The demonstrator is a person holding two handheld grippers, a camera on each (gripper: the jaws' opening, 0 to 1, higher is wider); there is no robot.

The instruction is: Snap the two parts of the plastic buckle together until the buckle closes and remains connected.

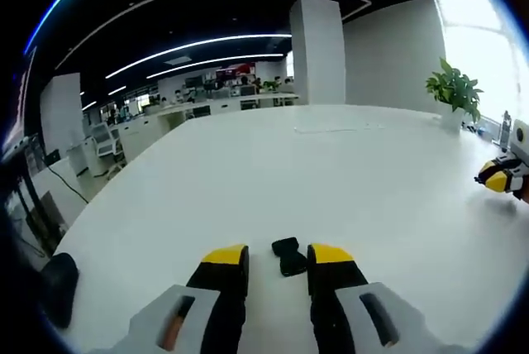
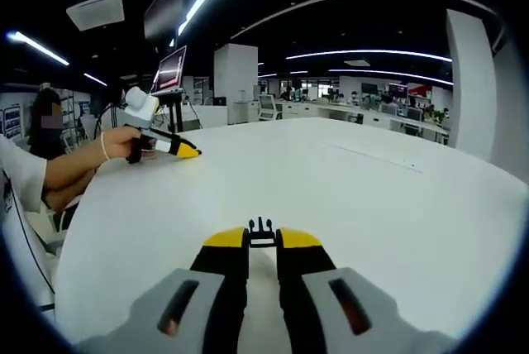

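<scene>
Halfway-ish: the right gripper [image 2: 263, 240] pinches the pronged black plastic buckle half [image 2: 262, 231]; the left gripper [image 1: 278, 260] sits spread around the black socket half [image 1: 289, 255], so the 2 parts aren't snapped yet.

Left claw [image 1: 278, 261] spread wide; right claw [image 2: 263, 242] nearly closed.

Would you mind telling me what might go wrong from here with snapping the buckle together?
1. The left gripper is open around the black socket half, which lies loose on the white table; closing off-centre could push it away.
2. The right gripper pinches the pronged half only at its rear, so it may twist or slip under pressure.
3. The grippers are far apart, so the halves may meet misaligned.
</scene>
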